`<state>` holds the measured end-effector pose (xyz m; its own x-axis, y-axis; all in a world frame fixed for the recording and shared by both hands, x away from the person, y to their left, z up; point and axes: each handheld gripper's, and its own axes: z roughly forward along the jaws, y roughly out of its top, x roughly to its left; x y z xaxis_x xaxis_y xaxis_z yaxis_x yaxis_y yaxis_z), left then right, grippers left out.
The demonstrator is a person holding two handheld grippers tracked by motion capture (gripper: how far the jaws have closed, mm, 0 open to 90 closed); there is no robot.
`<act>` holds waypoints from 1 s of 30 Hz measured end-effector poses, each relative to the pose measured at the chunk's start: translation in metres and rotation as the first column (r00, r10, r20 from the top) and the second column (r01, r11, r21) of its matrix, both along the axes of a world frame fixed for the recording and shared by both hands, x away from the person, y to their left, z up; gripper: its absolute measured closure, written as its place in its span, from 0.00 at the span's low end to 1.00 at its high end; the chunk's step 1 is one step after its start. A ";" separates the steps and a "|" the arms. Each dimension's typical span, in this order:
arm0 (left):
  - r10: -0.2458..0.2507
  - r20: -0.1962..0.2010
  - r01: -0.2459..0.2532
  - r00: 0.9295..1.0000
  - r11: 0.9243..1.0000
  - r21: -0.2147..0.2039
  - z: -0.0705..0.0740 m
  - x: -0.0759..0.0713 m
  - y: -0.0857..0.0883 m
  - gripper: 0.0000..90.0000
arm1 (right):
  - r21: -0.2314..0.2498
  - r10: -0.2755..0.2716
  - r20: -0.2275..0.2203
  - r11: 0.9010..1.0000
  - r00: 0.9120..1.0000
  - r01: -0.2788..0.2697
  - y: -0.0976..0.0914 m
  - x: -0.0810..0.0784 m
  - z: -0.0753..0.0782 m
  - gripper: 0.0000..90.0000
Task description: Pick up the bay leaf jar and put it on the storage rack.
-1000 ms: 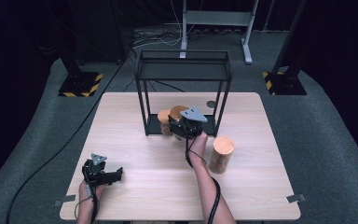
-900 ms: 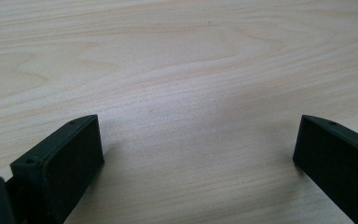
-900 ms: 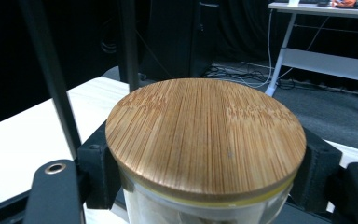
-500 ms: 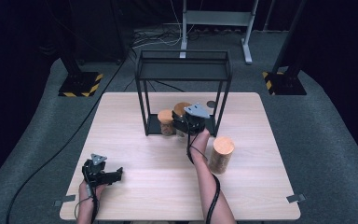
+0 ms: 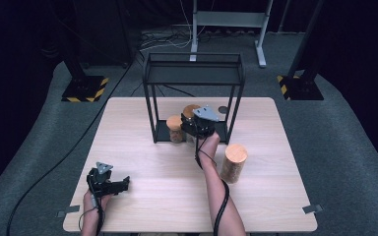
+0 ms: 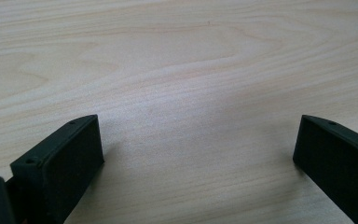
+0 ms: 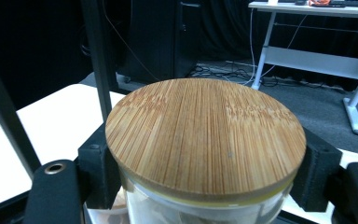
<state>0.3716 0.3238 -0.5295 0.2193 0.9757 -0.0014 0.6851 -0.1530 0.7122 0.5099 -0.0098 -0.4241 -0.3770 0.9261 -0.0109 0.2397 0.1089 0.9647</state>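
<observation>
A glass jar with a round bamboo lid (image 7: 205,135) sits between my right gripper's (image 7: 205,163) black jaws, which press on its sides just under the lid. In the high view this jar (image 5: 191,110) and the right gripper (image 5: 193,124) are inside the front of a black metal frame rack (image 5: 193,66). A smaller bamboo-lidded jar (image 5: 175,129) stands just left of it on the rack's base. My left gripper (image 5: 123,185) rests near the table's front left. Its jaws stand wide apart over bare wood (image 6: 198,149), with nothing between them.
A taller jar with a bamboo lid (image 5: 234,163) stands on the wooden table (image 5: 147,147), right of my right forearm. A small dark disc (image 5: 222,109) lies behind the rack's right post. Cables trail from both grippers toward the front edge.
The right gripper with its jar has edged slightly farther into the rack. The left gripper has stayed where it was.
</observation>
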 end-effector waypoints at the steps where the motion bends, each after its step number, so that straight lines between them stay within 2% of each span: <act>1: 0.000 0.001 0.000 1.000 1.000 0.002 0.000 0.000 0.000 0.01 | -0.004 -0.003 0.001 1.000 1.000 0.003 0.000 0.001 0.000 0.28; 30: -0.002 0.001 0.002 1.000 1.000 0.001 0.000 0.000 0.000 0.01 | -0.011 -0.024 -0.012 1.000 1.000 0.024 0.005 0.020 -0.010 0.28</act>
<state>0.3714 0.3237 -0.5295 0.2210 0.9753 -0.0003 0.6843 -0.1549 0.7126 0.5300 -0.0048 -0.4342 -0.3549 0.9348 -0.0163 0.2542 0.1133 0.9605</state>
